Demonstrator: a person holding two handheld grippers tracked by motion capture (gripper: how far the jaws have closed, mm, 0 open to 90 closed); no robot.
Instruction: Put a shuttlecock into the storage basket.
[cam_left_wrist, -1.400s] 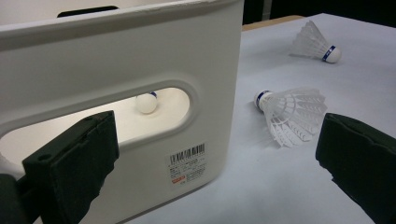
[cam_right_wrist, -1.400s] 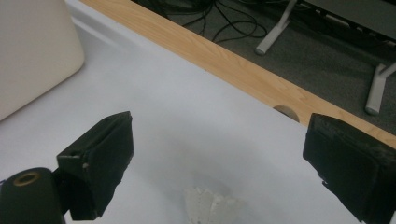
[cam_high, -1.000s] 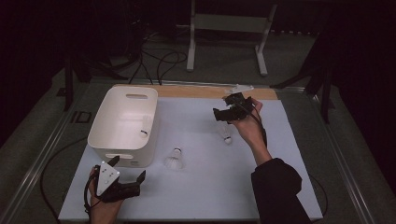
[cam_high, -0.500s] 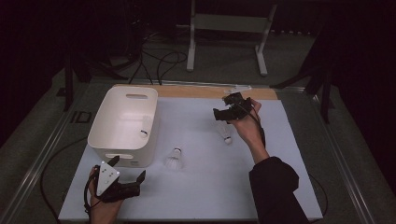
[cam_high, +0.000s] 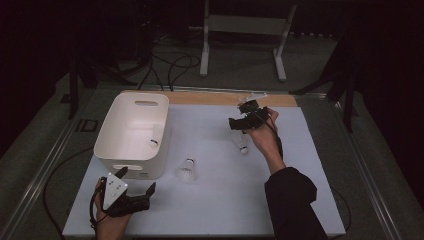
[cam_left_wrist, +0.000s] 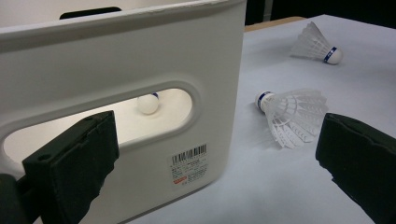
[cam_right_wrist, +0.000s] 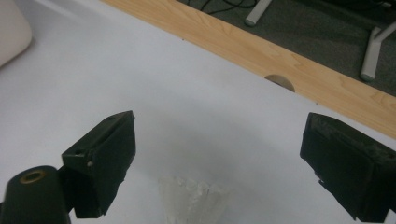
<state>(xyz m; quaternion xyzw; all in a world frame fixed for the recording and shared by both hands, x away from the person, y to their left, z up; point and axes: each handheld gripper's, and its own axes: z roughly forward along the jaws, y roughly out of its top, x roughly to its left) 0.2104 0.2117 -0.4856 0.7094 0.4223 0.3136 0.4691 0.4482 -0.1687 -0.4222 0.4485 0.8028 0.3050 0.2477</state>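
A white bin (cam_high: 113, 131) stands at the table's left, and a shuttlecock (cam_high: 154, 142) lies inside it. Through the bin's handle slot (cam_left_wrist: 116, 116) its cork (cam_left_wrist: 148, 103) shows. A second shuttlecock (cam_high: 186, 171) (cam_left_wrist: 292, 114) lies on the white mat just right of the bin. A third shuttlecock (cam_high: 241, 144) (cam_left_wrist: 320, 46) lies farther back. My right gripper (cam_high: 239, 121) (cam_right_wrist: 224, 158) hovers open just above it, with the feather skirt (cam_right_wrist: 196, 198) between the jaws. My left gripper (cam_high: 136, 181) (cam_left_wrist: 217, 158) stands open at the bin's near wall, holding nothing.
A wooden strip (cam_high: 210, 97) (cam_right_wrist: 280, 51) runs along the mat's far edge. Beyond it stand a metal frame (cam_high: 240, 45) and cables (cam_high: 170, 65) on the floor. A barcode label (cam_left_wrist: 189, 163) sits on the bin's near wall.
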